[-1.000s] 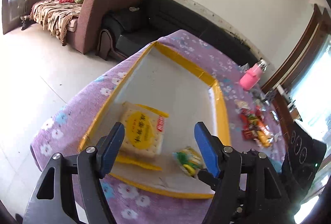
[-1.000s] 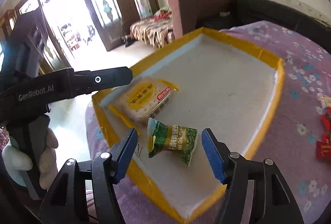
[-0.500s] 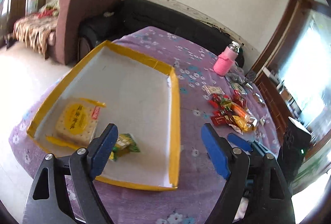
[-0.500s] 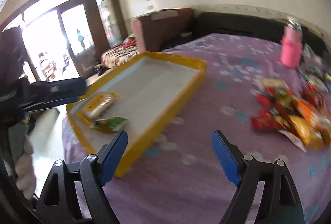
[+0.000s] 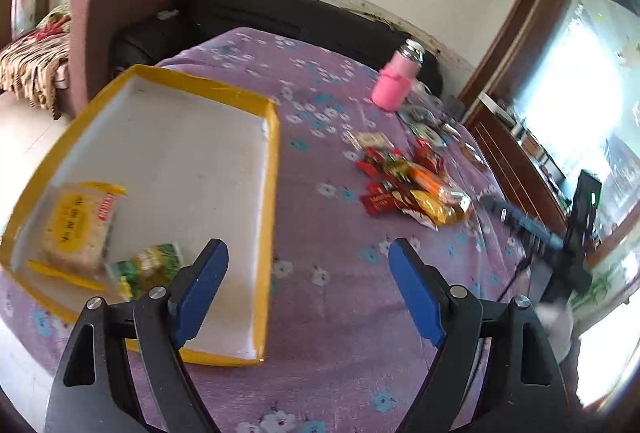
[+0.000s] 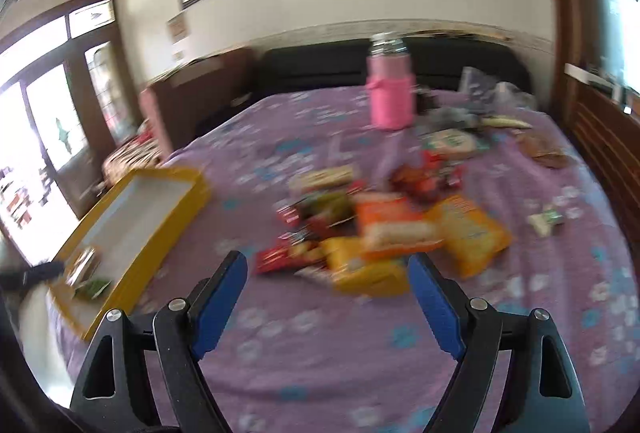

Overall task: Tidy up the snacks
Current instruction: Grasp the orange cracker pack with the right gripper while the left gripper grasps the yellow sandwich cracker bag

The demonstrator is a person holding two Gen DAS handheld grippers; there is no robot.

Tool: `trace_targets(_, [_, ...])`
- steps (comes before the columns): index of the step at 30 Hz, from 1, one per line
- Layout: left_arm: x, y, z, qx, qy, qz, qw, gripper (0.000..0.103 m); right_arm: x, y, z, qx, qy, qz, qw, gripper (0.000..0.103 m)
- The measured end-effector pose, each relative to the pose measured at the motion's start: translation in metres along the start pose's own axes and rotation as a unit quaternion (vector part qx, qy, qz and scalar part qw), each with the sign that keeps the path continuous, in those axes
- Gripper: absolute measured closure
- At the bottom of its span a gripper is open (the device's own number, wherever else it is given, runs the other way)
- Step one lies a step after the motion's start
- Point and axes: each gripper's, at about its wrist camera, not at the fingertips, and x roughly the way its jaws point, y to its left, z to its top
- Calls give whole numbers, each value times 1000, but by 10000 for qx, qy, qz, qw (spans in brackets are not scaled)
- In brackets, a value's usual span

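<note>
Here, we go one view after another.

Left wrist view, left hand-held gripper [image 5: 308,287]: we see its blue jaws standing wide, nothing between them, over the purple flowered cloth of the counter [image 5: 340,345].
Left wrist view, tray [image 5: 272,169]: we find the yellow-rimmed tray with a white floor on the left of the counter.
Left wrist view, cracker pack [image 5: 78,227]: it lies in the tray's near left corner.
Left wrist view, green packet [image 5: 150,265]: it lies just right of the cracker pack, partly behind the left jaw.
Left wrist view, snack pile [image 5: 412,189]: we see red, orange and yellow wrappers heaped on the cloth, well to the right of the tray.
Left wrist view, pink bottle [image 5: 394,81]: it stands upright at the far side, beyond the pile.
Left wrist view, right hand-held gripper [image 5: 520,223]: we see it blurred at the right edge; from here we cannot tell its opening.

Right wrist view, right hand-held gripper [image 6: 326,297]: we see its jaws spread wide and empty, above the cloth just near of the snack pile [image 6: 384,229].
Right wrist view, tray [image 6: 160,233]: it sits at the left, with the green packet [image 6: 94,287] in its near end.
Right wrist view, pink bottle [image 6: 390,95]: upright, far behind the pile.
Right wrist view, sharpness: we find everything blurred, so the wrappers' print is unreadable.
</note>
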Motion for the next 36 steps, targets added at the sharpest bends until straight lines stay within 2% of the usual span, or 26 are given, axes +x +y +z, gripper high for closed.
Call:
trace_targets(2, [6,-2,-2,-1,92,-70,9999,20,4,-19,11,141,11,-123,9998,19])
trace_targets(4, [12,-2,-5,-38,186,-113,9998,20,16,-33,21,344,126,-113,9993,26])
trace_targets(7, [15,0,-7,-36,250,-110,9996,20,46,-47,35,696,453,191,9964,30])
trace_targets(10, [15,2,-7,-39,259,-100,9996,20,81,-43,42,765,786,375,9933,34])
trace_targets(11, [15,3,-7,-41,259,-106,9996,20,93,-41,43,773,916,322,9923,38])
trace_targets(12, [15,3,-7,-36,265,-118,9996,20,105,-40,42,792,1049,251,9910,48])
trace_targets(16, [18,4,-6,7,303,-142,9994,20,112,-26,29,628,1146,80,9914,46])
trace_targets(18, [23,4,-5,18,332,-162,9993,20,104,-23,24,668,1294,474,9882,47])
trace_targets(19, [25,3,-5,25,346,-177,9992,20,97,-24,21,732,1386,864,9838,47])
trace_targets(21, [28,2,-6,42,387,-200,9990,20,80,-33,17,971,1270,1359,9777,48])
trace_targets(23, [31,1,-6,42,428,-219,9988,20,65,-41,12,1087,1121,1427,9774,41])
trace_targets(24, [32,1,-7,39,437,-216,9988,20,60,-43,7,1104,1085,1408,9779,35])
trace_targets(29, [31,-5,-10,45,433,-282,9987,20,63,-45,-1,1003,1226,1046,9818,34])
trace_targets(32, [32,-7,-12,91,495,-260,9984,20,80,-45,6,878,1127,584,9880,30])
trace_targets(34, [30,-11,-11,81,485,-282,9984,20,99,-45,8,768,1243,268,9889,27])
trace_targets(36, [25,-16,-12,159,399,-279,9987,20,114,-45,6,742,1388,166,9874,27])
